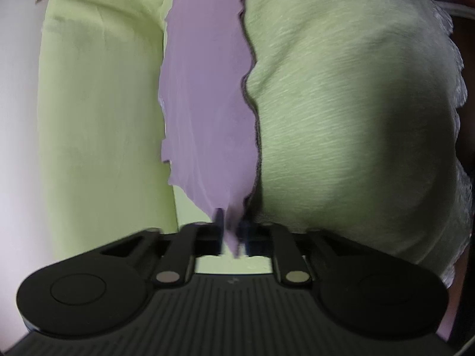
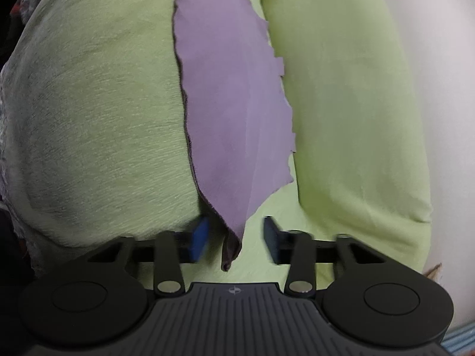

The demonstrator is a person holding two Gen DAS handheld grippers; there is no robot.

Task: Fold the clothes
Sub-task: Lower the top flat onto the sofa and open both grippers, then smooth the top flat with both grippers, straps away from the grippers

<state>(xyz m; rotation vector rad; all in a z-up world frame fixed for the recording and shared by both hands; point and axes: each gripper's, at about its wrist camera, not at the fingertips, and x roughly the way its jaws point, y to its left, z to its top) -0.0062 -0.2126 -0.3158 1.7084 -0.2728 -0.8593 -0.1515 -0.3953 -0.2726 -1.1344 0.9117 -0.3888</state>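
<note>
Below, a lime-green fuzzy blanket [image 1: 341,103] covers the surface while the left gripper [image 1: 233,237] pinches the purple cloth [image 1: 204,89], whose other corner hangs between the right gripper's [image 2: 234,237] spread fingers.

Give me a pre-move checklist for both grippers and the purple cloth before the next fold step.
1. Left gripper shut on purple cloth: ok.
2. Right gripper gripping the cloth: not ok, jaws open, corner hangs loose between the blue pads.
3. Cloth corner centred between right fingers: ok.
4. Cloth spread taut between grippers: cannot tell, frames blurred.
5. Green bedding free of the jaws: cannot tell, it sits close to the right gripper's pad.
</note>
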